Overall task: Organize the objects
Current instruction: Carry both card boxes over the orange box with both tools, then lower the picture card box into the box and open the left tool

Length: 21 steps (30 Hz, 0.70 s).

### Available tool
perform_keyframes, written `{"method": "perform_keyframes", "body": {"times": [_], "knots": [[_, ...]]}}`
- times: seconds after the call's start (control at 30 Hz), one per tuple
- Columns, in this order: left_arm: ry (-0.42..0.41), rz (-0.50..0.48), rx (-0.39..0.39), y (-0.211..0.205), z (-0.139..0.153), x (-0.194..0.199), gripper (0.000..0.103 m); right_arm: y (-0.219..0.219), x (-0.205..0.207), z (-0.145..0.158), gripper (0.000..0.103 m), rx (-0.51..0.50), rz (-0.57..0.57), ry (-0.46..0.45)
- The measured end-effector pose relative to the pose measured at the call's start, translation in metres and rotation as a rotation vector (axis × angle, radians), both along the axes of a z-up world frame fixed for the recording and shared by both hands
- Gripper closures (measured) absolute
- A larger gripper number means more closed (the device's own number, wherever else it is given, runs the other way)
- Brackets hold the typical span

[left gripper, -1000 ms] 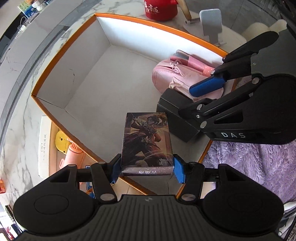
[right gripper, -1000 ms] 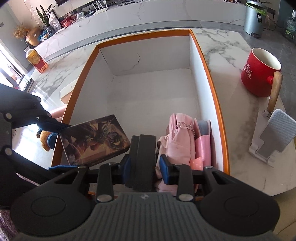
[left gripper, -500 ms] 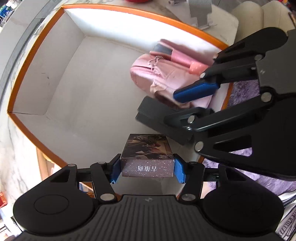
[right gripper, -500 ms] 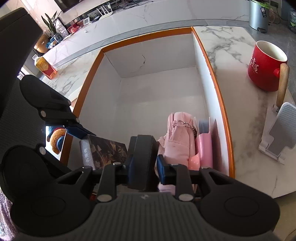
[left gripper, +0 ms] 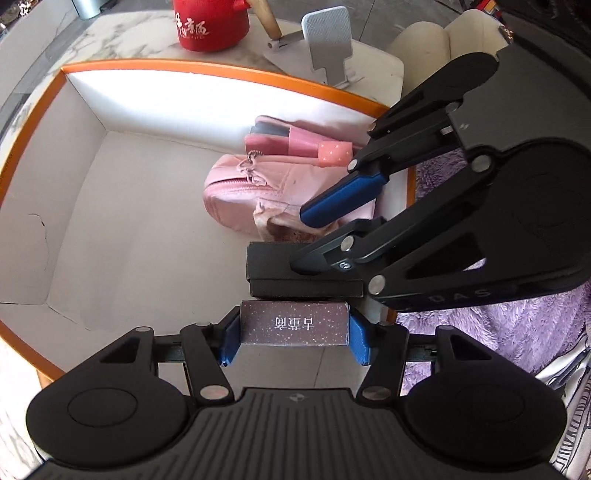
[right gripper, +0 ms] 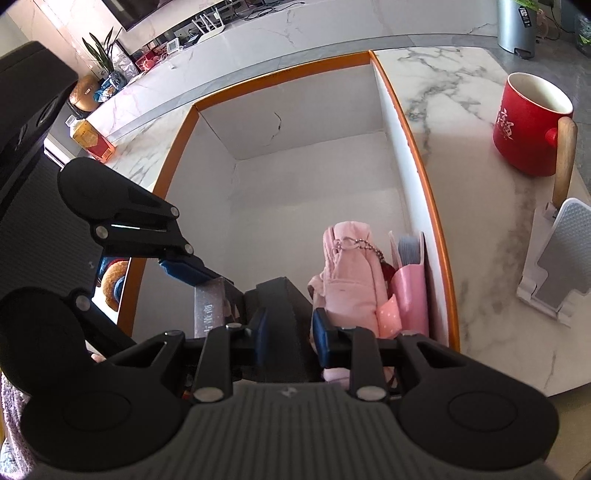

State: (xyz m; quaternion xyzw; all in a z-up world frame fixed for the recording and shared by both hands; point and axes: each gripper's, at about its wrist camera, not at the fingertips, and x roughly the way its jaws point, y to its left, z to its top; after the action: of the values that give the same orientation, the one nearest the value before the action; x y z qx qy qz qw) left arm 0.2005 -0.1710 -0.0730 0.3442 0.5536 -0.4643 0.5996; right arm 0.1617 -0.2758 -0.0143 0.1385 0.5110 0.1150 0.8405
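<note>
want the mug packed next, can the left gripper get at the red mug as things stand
Probably not yet: the left gripper is clamped on the card box down inside the orange-rimmed box, and the red mug stands outside, beyond its far wall.

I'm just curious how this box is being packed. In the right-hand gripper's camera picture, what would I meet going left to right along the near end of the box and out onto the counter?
Starry card box → black box → pink pouch → pink notebook → orange box rim → white phone stand.
</note>
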Motion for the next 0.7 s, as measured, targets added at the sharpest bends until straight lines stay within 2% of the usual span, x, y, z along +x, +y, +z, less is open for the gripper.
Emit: {"method": "perform_keyframes", "body": {"times": [0.2, 0.37, 0.5, 0.7], "knots": [[-0.005, 0.035, -0.024, 0.005, 0.004, -0.008, 0.034, -0.001, -0.002, 0.011, 0.074, 0.031, -0.004, -0.035], [0.035, 0.092, -0.089, 0.020, 0.018, -0.001, 0.030, 0.008, 0.002, 0.019, 0.074, 0.078, 0.039, -0.060], [-0.016, 0.087, -0.090, 0.033, 0.034, -0.009, 0.030, 0.021, 0.008, 0.022, 0.074, 0.059, 0.076, -0.046], [-0.073, 0.145, -0.082, 0.052, 0.059, -0.008, 0.030, 0.043, 0.021, 0.020, 0.073, -0.019, 0.134, -0.023]]}}
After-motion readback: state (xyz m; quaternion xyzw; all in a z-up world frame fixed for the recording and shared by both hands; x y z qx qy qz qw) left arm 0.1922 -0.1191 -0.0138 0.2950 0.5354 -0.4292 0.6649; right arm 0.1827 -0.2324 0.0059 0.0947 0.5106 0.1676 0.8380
